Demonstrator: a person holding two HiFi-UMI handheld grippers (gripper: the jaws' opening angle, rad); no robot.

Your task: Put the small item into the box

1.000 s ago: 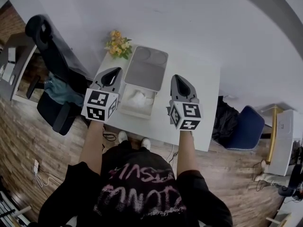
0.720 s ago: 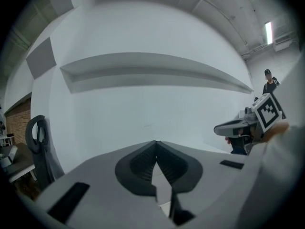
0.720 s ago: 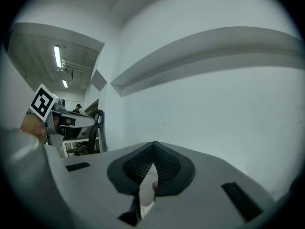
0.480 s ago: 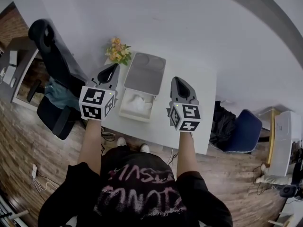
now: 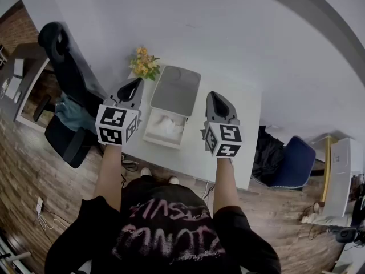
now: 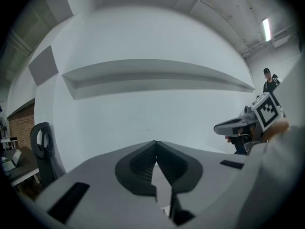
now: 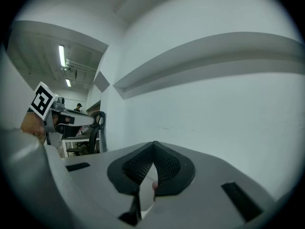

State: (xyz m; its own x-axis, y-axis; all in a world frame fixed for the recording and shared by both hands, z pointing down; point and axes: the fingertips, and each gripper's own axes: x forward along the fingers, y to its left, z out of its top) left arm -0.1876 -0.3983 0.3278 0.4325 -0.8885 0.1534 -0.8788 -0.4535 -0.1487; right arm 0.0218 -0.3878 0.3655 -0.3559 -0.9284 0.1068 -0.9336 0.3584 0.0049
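Note:
An open grey box [image 5: 165,131] stands mid-table with its lid [image 5: 176,89] folded back; something white and crumpled lies inside. I see no separate small item on the table. My left gripper [image 5: 137,83] hovers left of the box, its jaws meeting at the tip with nothing between them [image 6: 155,142]. The right gripper [image 5: 214,95] hovers right of the box, jaws also closed at the tip [image 7: 153,143]. A small reddish spot shows in the gap behind its tips; I cannot tell what it is. Both grippers point almost level at the white wall.
The white table [image 5: 245,130] stands against the wall. Yellow flowers [image 5: 144,63] sit at its far left corner. A black office chair [image 5: 63,56] stands to the left, and a blue chair [image 5: 296,153] and a dark bag [image 5: 269,144] to the right.
The left gripper has risen a little beside the box. The right gripper has stayed where it was. Both have stayed shut.

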